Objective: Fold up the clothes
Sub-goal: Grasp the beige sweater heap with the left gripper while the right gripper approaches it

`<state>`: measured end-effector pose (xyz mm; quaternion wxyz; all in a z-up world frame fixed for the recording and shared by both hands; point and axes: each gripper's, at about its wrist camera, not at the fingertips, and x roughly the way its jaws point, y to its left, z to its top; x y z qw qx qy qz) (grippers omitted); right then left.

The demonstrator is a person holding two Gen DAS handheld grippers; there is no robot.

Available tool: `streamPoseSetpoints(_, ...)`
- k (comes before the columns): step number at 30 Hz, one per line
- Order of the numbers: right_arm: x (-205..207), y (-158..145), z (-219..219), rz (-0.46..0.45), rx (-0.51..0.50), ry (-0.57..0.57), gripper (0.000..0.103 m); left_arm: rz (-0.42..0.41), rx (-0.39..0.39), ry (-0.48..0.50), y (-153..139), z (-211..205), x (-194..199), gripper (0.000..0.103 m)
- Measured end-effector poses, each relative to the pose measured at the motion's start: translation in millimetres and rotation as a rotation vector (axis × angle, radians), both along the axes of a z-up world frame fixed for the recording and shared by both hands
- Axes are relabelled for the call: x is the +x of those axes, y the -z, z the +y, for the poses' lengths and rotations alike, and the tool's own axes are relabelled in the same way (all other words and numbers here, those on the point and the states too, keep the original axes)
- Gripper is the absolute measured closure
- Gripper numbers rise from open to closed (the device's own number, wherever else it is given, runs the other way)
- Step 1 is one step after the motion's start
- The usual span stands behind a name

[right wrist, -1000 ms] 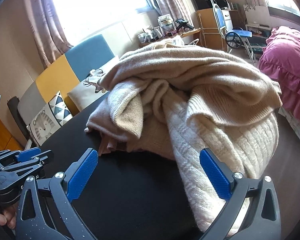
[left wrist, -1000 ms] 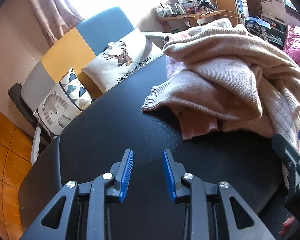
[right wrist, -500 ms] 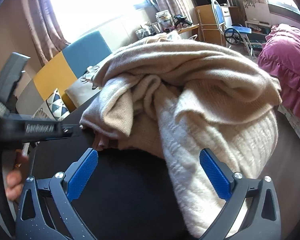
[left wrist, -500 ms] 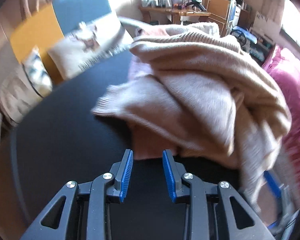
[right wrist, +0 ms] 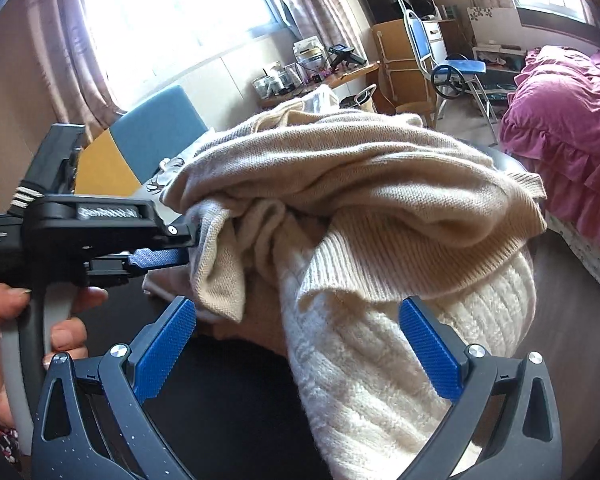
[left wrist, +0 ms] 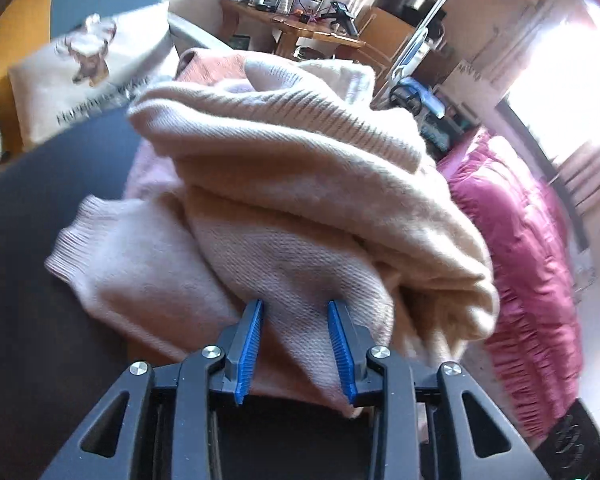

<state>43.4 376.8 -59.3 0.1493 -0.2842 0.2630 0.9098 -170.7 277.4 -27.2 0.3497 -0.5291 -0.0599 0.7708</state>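
Note:
A heap of knitwear lies on the black table: a beige sweater on top, a pale pink sweater under it with a cuff pointing left, and a cream ribbed knit hanging over the near edge. My left gripper is pushed into the pile, open, with a fold of the pink sweater between its blue pads. In the right wrist view the left gripper reaches into the heap's left side. My right gripper is wide open, its fingers on either side of the cream knit, not closed on it.
A person's hand holds the left gripper's handle. Behind the table stands a blue and yellow sofa with a deer cushion. A cluttered wooden desk is further back. A bed with a pink cover is to the right.
My left gripper has swung right and forward across the table into the pile, so pink fabric now sits between its fingers. The right gripper has edged slightly closer to the heap.

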Motion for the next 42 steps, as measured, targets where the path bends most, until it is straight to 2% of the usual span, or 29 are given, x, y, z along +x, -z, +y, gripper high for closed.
streamPoseSetpoints(3, 2.9, 2.8, -0.3, 0.0, 0.004, 0.009, 0.0, -0.062, 0.178, -0.002, -3.9, -13.6, 5.9, 0.065)
streamPoseSetpoints(4, 3.0, 4.6, 0.4, -0.003, -0.002, 0.014, 0.0, -0.064, 0.195, -0.002, -3.6, -14.5, 6.9, 0.063)
streamPoseSetpoints(5, 2.0, 6.1, 0.7, -0.008, -0.012, 0.013, 0.0, -0.05, 0.175, -0.005, -3.5, -11.6, 7.6, 0.059)
streamPoseSetpoints(8, -1.4, 10.4, 1.3, -0.022, -0.044, 0.009, 0.0, 0.011, 0.009, 0.026, 2.9, 11.9, 7.8, 0.058)
streamPoseSetpoints(10, -1.3, 4.7, -1.4, -0.024, 0.001, 0.019, 0.0, 0.055, -0.077, 0.042, 8.8, 23.5, 8.2, 0.058)
streamPoseSetpoints(12, -1.0, -2.4, -1.7, -0.017, 0.054, 0.031, 0.0, 0.07, -0.131, 0.028, 15.0, 28.1, 9.4, 0.06)
streamPoseSetpoints(13, -1.0, -5.8, -1.4, -0.013, 0.078, 0.037, 0.0, 0.059, -0.121, 0.024, 18.6, 28.3, 8.7, 0.061)
streamPoseSetpoints(15, -2.6, -10.7, 4.1, -0.01, 0.104, 0.046, 0.0, 0.048, -0.116, 0.006, 25.4, 21.6, -0.5, 0.082)
streamPoseSetpoints(16, -3.6, -12.4, 7.8, -0.009, 0.104, 0.052, 0.0, 0.044, -0.115, -0.003, 28.8, 17.9, -5.4, 0.083)
streamPoseSetpoints(18, -4.9, -15.1, 17.0, 0.001, 0.077, 0.067, 0.0, 0.022, -0.073, -0.025, 29.1, 10.7, -9.6, 0.089)
streamPoseSetpoints(20, -6.6, -16.7, 23.4, 0.012, 0.049, 0.079, 0.0, 0.019, -0.028, -0.043, 25.8, 3.0, -11.7, 0.091)
streamPoseSetpoints(22, -7.0, -17.8, 24.9, 0.018, 0.05, 0.085, 0.0, 0.077, -0.01, -0.028, 14.3, -0.2, -6.1, 0.092)
streamPoseSetpoints(25, -14.0, -22.6, 28.9, 0.009, 0.084, 0.064, 0.0, 0.141, 0.072, -0.023, -7.0, -8.8, 3.2, 0.092)
streamPoseSetpoints(27, -26.0, -34.1, 31.7, 0.022, 0.142, 0.053, 0.0, 0.16, 0.113, -0.037, -17.7, -12.2, 4.3, 0.092)
streamPoseSetpoints(31, -64.8, -58.0, 26.5, 0.013, 0.336, -0.089, 0.0, 0.151, 0.174, -0.048, -32.5, -25.1, 0.8, 0.092)
streamPoseSetpoints(35, -112.8, -46.0, 28.7, -0.127, 0.424, -0.237, 0.0, 0.13, 0.216, -0.058, -32.9, -34.1, -0.7, 0.092)
streamPoseSetpoints(42, -120.8, -29.2, 40.5, -0.121, 0.32, -0.241, 0.0, 0.13, 0.248, -0.054, -36.7, -49.3, 15.2, 0.092)
